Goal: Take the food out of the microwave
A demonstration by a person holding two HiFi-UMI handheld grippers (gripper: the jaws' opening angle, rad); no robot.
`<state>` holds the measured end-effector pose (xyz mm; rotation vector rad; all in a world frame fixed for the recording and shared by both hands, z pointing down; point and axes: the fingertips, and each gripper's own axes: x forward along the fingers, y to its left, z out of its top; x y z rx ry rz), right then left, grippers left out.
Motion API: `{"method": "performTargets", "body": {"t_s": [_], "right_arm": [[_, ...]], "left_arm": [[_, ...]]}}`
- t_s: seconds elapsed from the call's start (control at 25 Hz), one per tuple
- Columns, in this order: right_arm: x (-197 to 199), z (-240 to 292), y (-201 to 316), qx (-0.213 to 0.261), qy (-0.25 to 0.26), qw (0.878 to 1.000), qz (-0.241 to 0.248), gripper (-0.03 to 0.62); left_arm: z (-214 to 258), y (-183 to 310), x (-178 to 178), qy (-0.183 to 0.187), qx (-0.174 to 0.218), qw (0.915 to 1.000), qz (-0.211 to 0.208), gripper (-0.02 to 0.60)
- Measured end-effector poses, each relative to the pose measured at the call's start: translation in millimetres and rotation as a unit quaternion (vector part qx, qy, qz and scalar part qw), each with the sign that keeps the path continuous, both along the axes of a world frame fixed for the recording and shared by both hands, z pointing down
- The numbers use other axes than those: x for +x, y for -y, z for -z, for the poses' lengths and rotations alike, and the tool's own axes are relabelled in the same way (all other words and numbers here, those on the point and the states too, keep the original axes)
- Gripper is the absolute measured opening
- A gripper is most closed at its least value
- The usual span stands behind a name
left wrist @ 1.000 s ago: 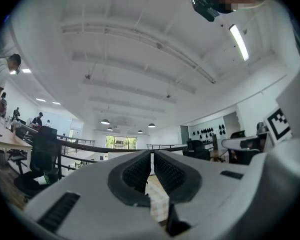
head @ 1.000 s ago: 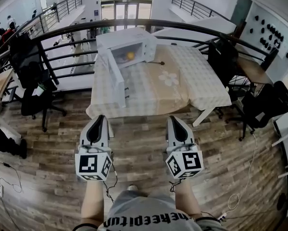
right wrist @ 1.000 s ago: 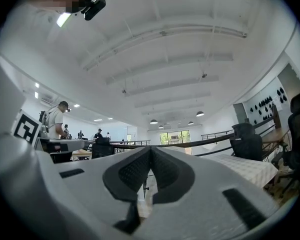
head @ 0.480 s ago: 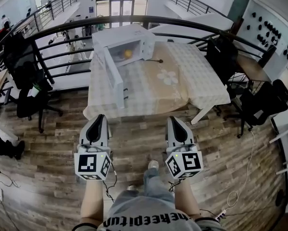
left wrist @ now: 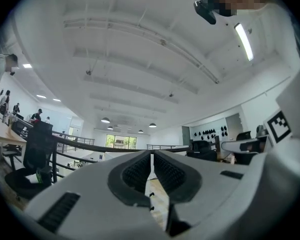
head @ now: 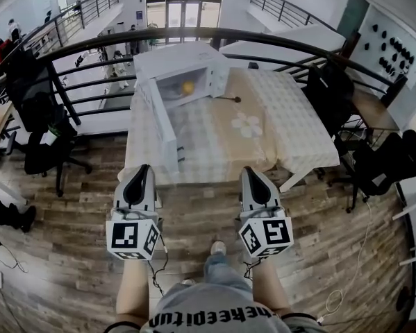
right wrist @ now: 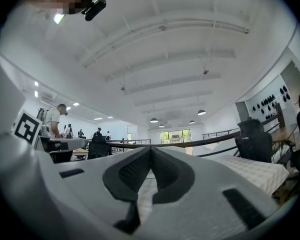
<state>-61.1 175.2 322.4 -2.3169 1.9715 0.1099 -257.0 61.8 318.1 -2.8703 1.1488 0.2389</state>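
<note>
A white microwave (head: 183, 71) stands at the far left of a table (head: 263, 130) covered with a checked cloth. Its door (head: 162, 120) hangs wide open toward me. Inside sits a small yellow piece of food (head: 187, 87). My left gripper (head: 141, 168) and right gripper (head: 251, 171) are held side by side over the wooden floor, short of the table's near edge and far from the microwave. In the left gripper view the left gripper (left wrist: 151, 154) has its jaws together with nothing between them. The right gripper (right wrist: 150, 149) is shut and empty too.
A curved black railing (head: 263, 40) runs behind the table. Black office chairs stand at the left (head: 44, 137) and at the right (head: 388, 158). A thin dark cable (head: 228, 98) lies on the cloth beside the microwave. Cords trail on the floor (head: 346, 276).
The table and microwave have come closer in the head view as the person steps forward. Both grippers keep their pose, shut and side by side.
</note>
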Motion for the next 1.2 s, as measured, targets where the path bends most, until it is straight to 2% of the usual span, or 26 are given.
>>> {"method": "performTargets", "body": {"t_s": [0.76,1.2], "right_arm": [[121,16,97,0.008,0.001,0.999,0.049,0.005],[177,14,123,0.008,0.002,0.996,0.086,0.005]], "left_arm": [[18,73,118,-0.013,-0.002,0.9993,0.035,0.02],[20,88,170,-0.022,-0.009,0.9972,0.071,0.014]]}}
